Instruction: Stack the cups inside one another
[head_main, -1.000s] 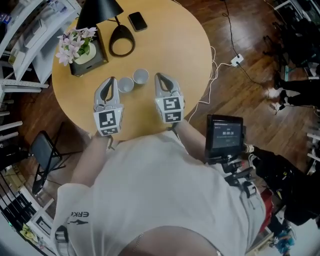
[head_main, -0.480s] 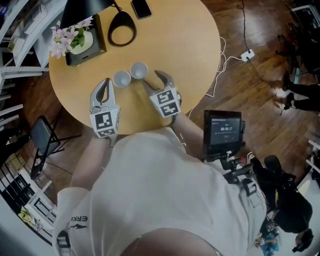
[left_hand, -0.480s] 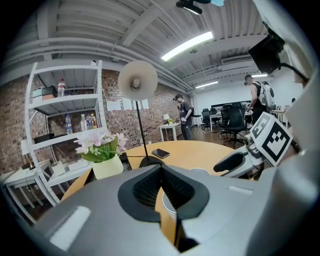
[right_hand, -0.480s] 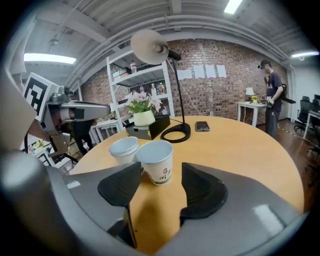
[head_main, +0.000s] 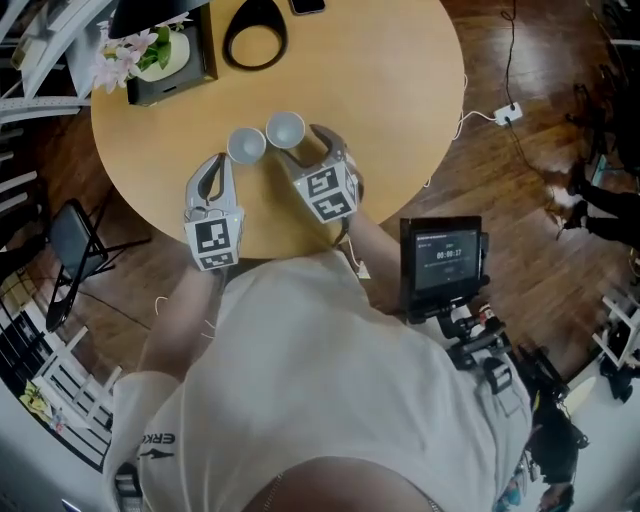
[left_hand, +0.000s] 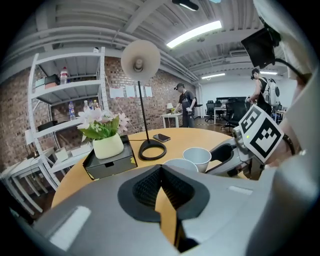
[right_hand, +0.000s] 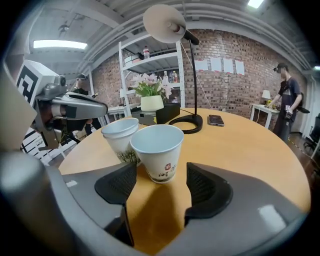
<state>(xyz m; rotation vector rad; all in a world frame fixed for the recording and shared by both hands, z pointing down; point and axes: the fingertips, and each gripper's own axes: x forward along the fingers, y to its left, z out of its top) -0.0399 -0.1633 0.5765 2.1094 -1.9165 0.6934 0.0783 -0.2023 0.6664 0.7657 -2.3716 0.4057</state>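
**A:** Wide round surface (head_main: 400, 90) under us. The left tongs (head_main: 222, 160) are clamped fully closed on nothing, hovering by its near edge.

**B:** And the right tongs (head_main: 305, 150) are opening! Their pads are clear of the white cup (right_hand: 157, 150), which stands upright at their tips.

**A:** The second cup (right_hand: 119, 134) is just beside it on the left tongs' side, both toward that near edge.

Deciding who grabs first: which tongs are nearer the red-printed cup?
Right. The right tongs, jaws opening, sit right before that cup, not touching; the shut left tongs sit behind the neighbouring cup.
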